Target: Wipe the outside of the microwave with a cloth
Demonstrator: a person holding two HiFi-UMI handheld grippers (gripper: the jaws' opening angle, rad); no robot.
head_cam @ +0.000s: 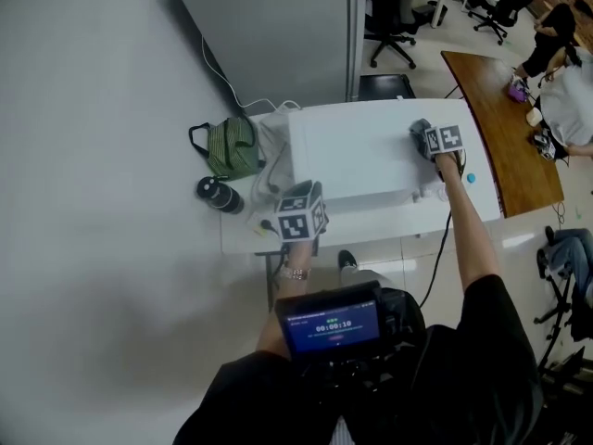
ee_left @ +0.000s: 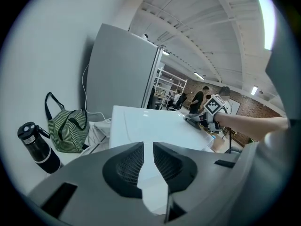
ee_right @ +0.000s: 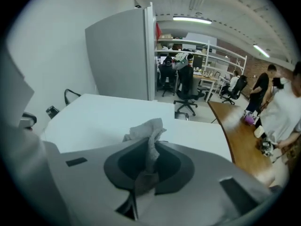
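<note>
Two grippers, one cloth and one appliance, listed left to right.

1. Black cylindrical drinks flask [head_cam: 219, 194]: upright on the white table [head_cam: 243, 236], close to the wall.
2. Green striped fabric bag with black handles [head_cam: 230, 146]: just beside the flask.
3. Left gripper [ee_left: 148, 149]: held off the microwave's front left corner. Jaws a narrow slit apart, nothing between them.
4. White box-shaped microwave [head_cam: 357, 156]: on the table, flat top upward, white cables [head_cam: 243, 100] trailing behind its rear left corner. Judged heavy and rigid with a smooth casing, so it is likely to stay put under wiping strokes.
5. Right gripper [ee_right: 149, 161]: over the right part of the microwave top. Jaws closed on a crumpled grey cloth [ee_right: 147, 132], whose loose end bunches past the tips and appears to rest on the top panel.
   - Handling: soft, light and limp, prone to folding over or slipping out.
   - Best hold: a thick gathered bunch, leaving a wad free to meet the surface.
6. Brown wooden tabletop [head_cam: 505, 128]: far right, apart from the work.
</note>
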